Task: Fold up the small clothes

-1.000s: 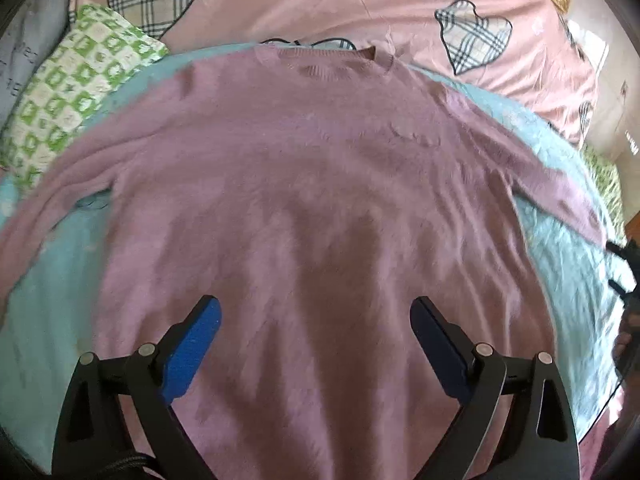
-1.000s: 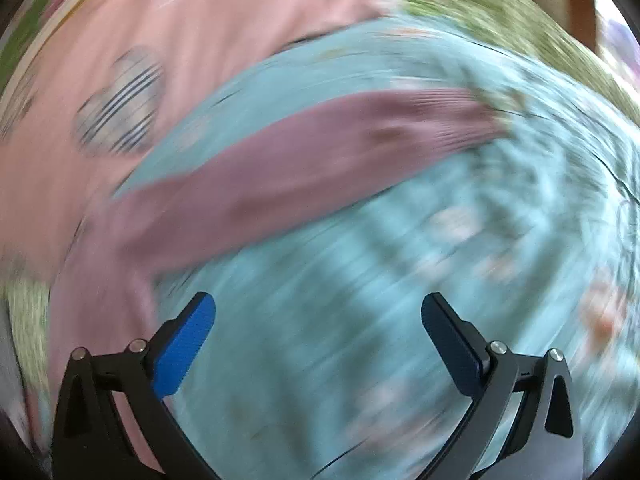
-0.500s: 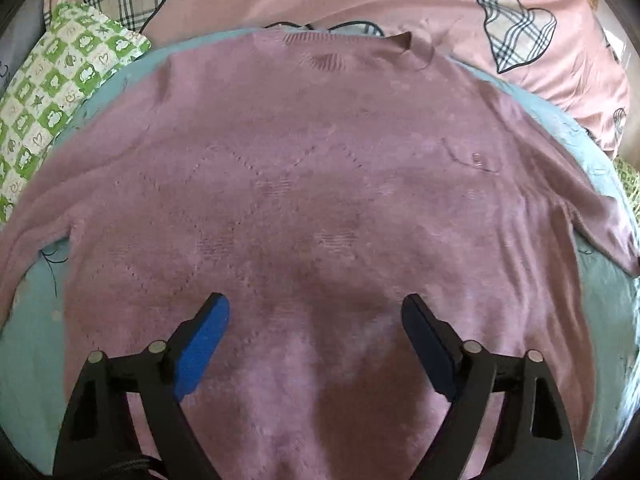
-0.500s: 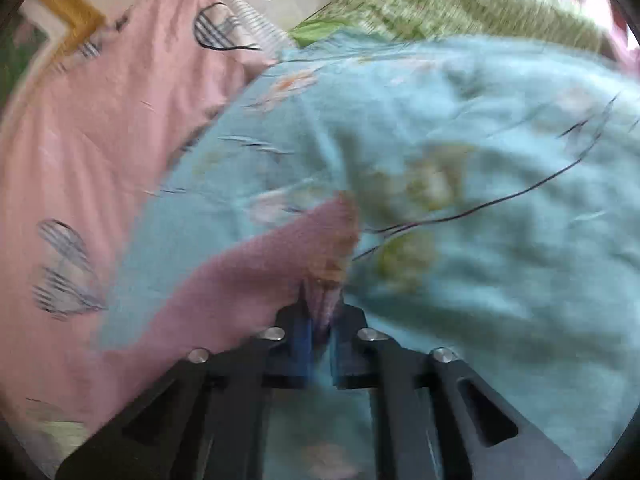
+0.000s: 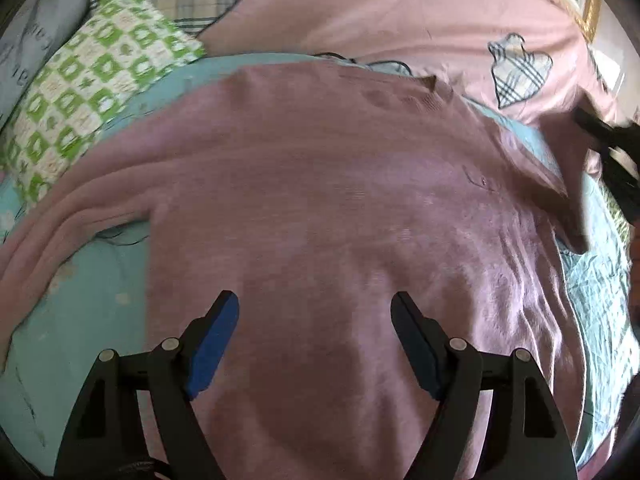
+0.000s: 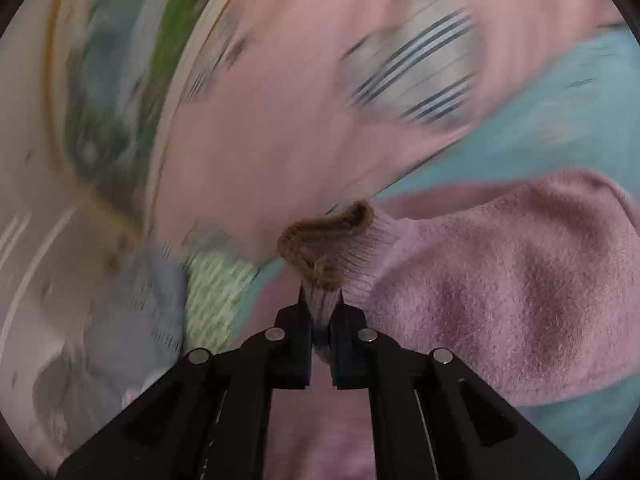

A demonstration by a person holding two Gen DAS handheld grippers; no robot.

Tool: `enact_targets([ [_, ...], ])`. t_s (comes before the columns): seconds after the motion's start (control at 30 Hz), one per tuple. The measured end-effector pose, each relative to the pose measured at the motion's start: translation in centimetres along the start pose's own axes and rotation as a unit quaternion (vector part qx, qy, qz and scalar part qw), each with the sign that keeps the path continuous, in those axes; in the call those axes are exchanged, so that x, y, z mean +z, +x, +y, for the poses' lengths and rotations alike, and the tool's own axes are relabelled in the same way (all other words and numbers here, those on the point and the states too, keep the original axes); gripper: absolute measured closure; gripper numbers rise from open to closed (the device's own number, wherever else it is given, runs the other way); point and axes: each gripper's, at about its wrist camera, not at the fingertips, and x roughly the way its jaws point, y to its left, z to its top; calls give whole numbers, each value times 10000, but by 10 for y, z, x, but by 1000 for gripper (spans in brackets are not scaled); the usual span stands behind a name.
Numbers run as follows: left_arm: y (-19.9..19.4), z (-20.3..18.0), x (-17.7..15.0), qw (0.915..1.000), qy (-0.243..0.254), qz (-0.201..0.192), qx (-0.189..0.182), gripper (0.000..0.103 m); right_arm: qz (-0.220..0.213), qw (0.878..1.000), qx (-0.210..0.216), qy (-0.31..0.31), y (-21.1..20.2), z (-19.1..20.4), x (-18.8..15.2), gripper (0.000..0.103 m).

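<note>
Item: sweater [image 5: 340,216], mauve knit, lying flat and face up on the teal blanket [image 5: 92,312] of the bed, neckline toward the pink duvet [image 5: 400,12] with plaid hearts. A green checked pillow [image 5: 92,92] sits beside its left shoulder.

Left hand-held gripper [image 5: 314,336]: released, jaws spread wide, hovering over the lower body of the sweater and holding nothing.

Right hand-held gripper [image 6: 320,320]: clenched on the ribbed cuff [image 6: 332,248] of the right sleeve [image 6: 500,280], brown trim showing just past the fingertips. In the left wrist view you can see this sleeve lifted off the blanket at the right edge. The background in the right wrist view is blurred.

Step in hand, as judged: folding the right sleeve across the chest.

Handling notes for you:
- Carry the cuff low and level across the body, so the sleeve lays down straight instead of twisting
- Aim the fold line at the shoulder seam; a crease further in would bunch the side of the body, where ripples already show
- Your grip takes only the cuff edge; the knit is soft and stretchy, so pull gently or it will drag the whole sweater sideways
- Your left tool could rest on the body to pin it while the sleeve travels
- Let go only once the cuff lies flat on the chest
</note>
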Motion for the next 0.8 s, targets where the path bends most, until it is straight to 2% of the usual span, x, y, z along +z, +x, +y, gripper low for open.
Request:
enact_targets([
  [0.13,-6,26,2,9998,-218,-23,13,24,1020,9933,516,-163,111,45,-26,96],
  [0.2,-5,36,5,9994,-337,4,-38,24,1508,9867,525,-303,157,64,-53,91],
  [0.23,-2,41,9,9991,-421,39,-103,24,1735,9833,380,-391,179,68,-63,85],
  [0.27,1,44,13,9987,-475,69,-146,24,1936,9798,163,-476,196,70,-72,68],
  [0.33,10,49,18,9981,-556,156,-220,23,2268,9724,-230,-493,219,64,-86,44],
  [0.43,34,47,31,9968,-650,323,-335,23,2080,9776,-134,-288,203,48,-86,43],
  [0.5,53,40,43,9958,-704,458,-373,23,1849,9825,-82,-204,177,37,-76,43],
  [0.63,90,21,67,9940,-765,626,-475,22,1294,9912,-274,-70,111,23,-62,41],
  [0.73,111,-1,84,9966,-626,499,-203,22,964,9947,-352,97,73,10,-58,40],
  [0.77,114,-7,88,9972,-568,432,-204,30,875,9954,-362,165,62,5,-57,40],
  [0.8,113,-16,92,9981,-458,302,-264,53,780,9960,-383,227,57,5,-59,40],
])
